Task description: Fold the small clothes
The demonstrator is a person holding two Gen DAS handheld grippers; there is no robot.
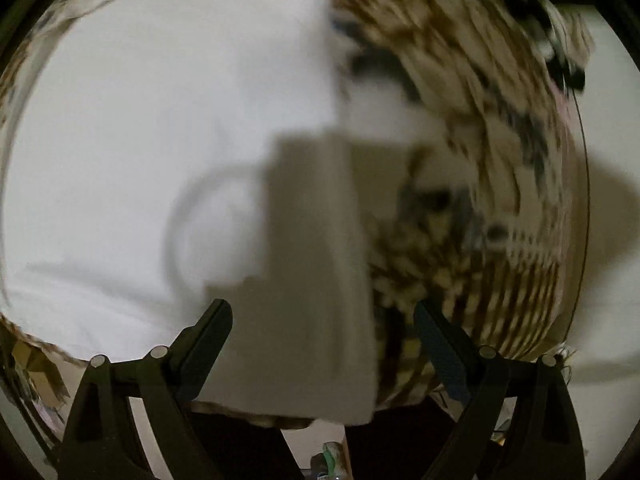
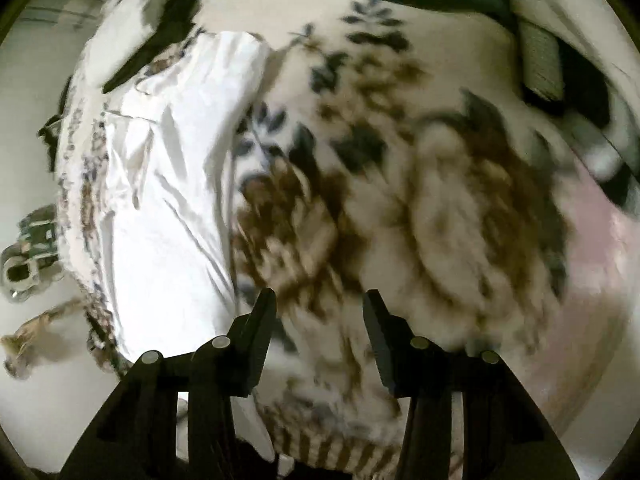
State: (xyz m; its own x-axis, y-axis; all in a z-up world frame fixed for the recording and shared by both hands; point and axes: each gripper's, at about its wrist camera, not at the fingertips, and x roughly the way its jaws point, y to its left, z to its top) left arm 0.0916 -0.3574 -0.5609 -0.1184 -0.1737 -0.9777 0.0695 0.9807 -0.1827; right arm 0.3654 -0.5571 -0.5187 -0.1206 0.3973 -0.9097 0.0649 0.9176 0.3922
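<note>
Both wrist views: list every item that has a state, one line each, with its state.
white garment: spread flat on the patterned cover, lightly creased, one panel folded over
patterned cover: spread out under the garment
left gripper: open, above the garment's folded panel, holding nothing
right gripper: open, over the patterned cover, holding nothing

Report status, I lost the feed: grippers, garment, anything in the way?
Left gripper open over white garment. Right gripper open, over patterned cloth. Garment lies flat on the cloth. Nothing on it.

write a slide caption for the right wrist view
Open right gripper hovers over a patterned cloth, white garment lying to its left.
</note>
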